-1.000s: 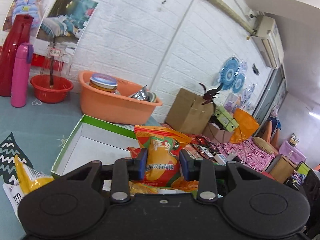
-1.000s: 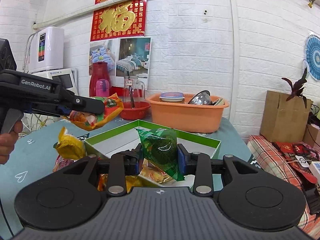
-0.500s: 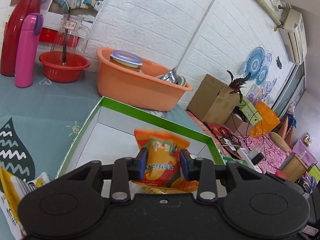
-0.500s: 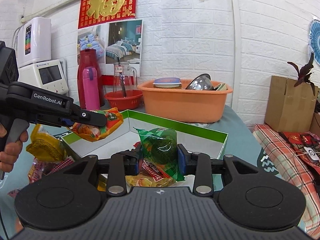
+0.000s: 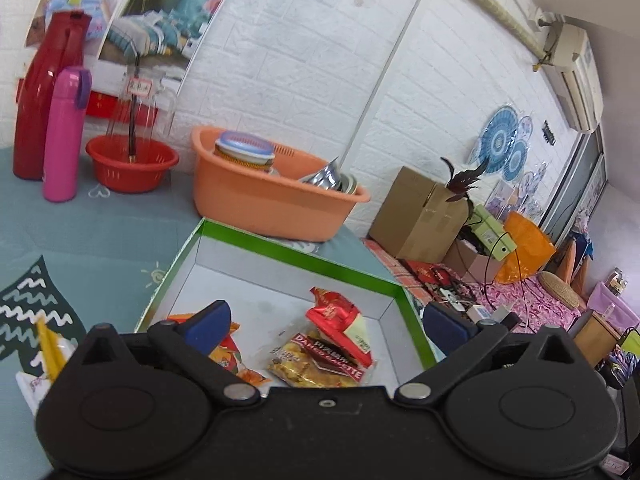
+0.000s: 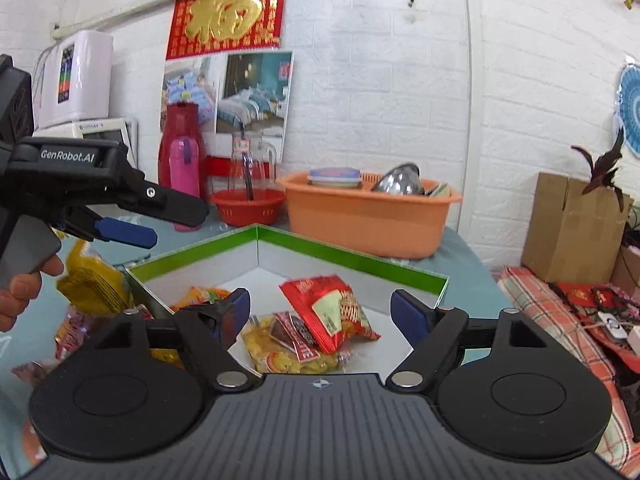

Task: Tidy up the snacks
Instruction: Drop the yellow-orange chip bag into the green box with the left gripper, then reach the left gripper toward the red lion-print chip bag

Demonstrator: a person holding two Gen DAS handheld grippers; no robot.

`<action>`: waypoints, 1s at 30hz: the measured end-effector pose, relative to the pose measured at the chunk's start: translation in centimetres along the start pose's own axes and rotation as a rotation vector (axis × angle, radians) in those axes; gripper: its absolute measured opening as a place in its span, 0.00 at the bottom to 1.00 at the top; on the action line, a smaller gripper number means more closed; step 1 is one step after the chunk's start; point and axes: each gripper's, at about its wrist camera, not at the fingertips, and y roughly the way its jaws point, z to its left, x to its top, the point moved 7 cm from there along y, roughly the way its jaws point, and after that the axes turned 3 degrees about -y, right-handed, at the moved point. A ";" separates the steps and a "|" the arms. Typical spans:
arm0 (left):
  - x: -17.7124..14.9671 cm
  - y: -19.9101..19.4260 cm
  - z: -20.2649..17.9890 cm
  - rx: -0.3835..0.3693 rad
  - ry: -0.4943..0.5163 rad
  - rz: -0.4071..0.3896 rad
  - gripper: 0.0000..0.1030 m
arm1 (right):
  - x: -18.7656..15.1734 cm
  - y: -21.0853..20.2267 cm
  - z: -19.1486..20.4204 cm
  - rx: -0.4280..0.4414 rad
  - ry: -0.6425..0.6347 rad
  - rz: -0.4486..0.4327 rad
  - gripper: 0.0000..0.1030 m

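While both sets of jaws stand spread, the snacks lie loose in the green-rimmed box (image 5: 280, 246)

Left wrist: the left gripper (image 5: 326, 322) hangs wide apart over the box, holding nothing; a red packet (image 5: 336, 316) rests on a yellow packet (image 5: 304, 368), an orange packet (image 5: 232, 354) beside them. Right wrist: the right gripper (image 6: 324, 314) is likewise parted and empty above the red packet (image 6: 324, 308); the left gripper (image 6: 168, 220) shows at left, fingers apart, over a yellow bag (image 6: 92, 284) outside the box

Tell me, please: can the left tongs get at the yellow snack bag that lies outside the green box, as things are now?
Probably yes. The left tongs are open and empty, and the yellow snack bag lies just below them, outside the green box. Nothing visible stands between them; only the box wall is close beside the bag.
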 end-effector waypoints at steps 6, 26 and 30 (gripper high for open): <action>-0.8 -4.3 -1.5 -0.003 0.033 -0.038 1.00 | 1.6 -3.7 1.2 0.030 0.022 -0.057 1.00; -11.9 -12.4 5.5 0.102 -0.203 0.086 1.00 | -3.9 -4.0 9.8 0.265 -0.054 0.137 1.00; -11.7 -13.0 5.8 0.085 -0.218 0.066 1.00 | -4.2 -1.8 11.0 0.290 -0.099 0.164 1.00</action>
